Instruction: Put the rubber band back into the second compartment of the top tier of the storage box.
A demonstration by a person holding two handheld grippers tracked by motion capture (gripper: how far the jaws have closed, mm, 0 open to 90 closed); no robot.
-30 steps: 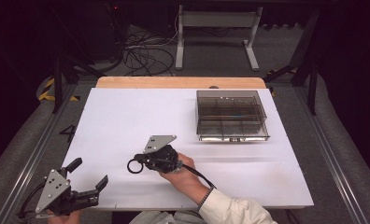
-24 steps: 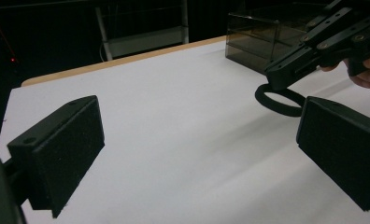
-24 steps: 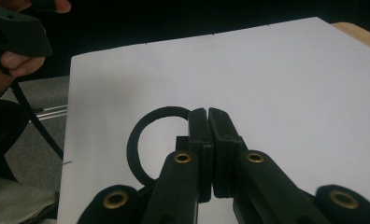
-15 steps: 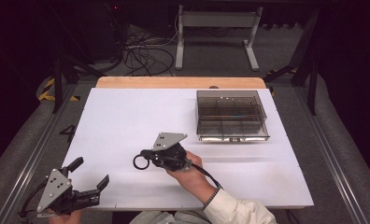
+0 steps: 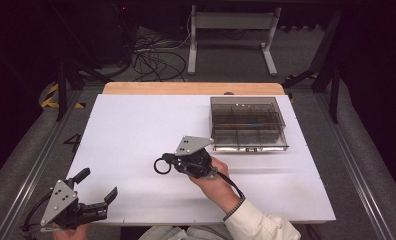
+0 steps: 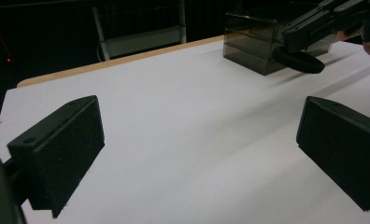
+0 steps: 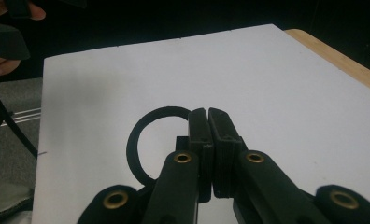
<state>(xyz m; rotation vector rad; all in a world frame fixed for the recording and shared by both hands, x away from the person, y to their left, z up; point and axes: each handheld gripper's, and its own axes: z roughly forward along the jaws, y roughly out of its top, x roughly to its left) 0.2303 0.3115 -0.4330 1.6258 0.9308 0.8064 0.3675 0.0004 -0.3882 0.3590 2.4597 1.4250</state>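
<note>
Since the earlier high-view frames the black ring (image 5: 162, 166) has travelled with the right tongs (image 5: 172, 161) away from the table's near edge and toward the clear compartment box (image 5: 248, 124); the left tongs (image 5: 97, 190) have kept their place at the near-left corner. The ring is pinched at one side of its rim between the right tongs, whose jaws are pressed together on it, so that most of the loop hangs free to one side, as the right gripper view shows (image 7: 145, 140). It is carried just above the white table (image 5: 136, 125), with the box well apart, farther off to the person's right. The step in hand appears to be delivery of the ring to one of the box's compartments. To do it well, keep the pinch firm and the ring level, approach from above the box wall rather than across it, and centre the loop over a single cell before letting go. Whether the box is lidded cannot be told from its smoky walls. The left tongs, jaws spread wide with nothing between them (image 6: 197, 154), could steady the box if it slides.
</note>
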